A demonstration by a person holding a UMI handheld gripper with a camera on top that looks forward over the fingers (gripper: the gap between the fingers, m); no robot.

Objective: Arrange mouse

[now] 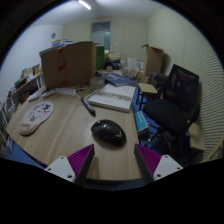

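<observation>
Black mouse (108, 132) lies on the wooden desk (60, 128), just ahead of the gripper (114, 160) and slightly left of the midline between the fingers. The fingers are spread apart, released, grasping nothing; the magenta pads (82, 160) face inward with a clear gap between them, and the mouse sits beyond their tips, not touching them. A black pen (88, 106) lies just beyond the mouse. Further back rests an open notebook (113, 96). A white mouse pad (36, 118) lies well left of the mouse. A cardboard box (68, 64) stands at the desk's far end. A black office chair (176, 100) stands right of the desk.
</observation>
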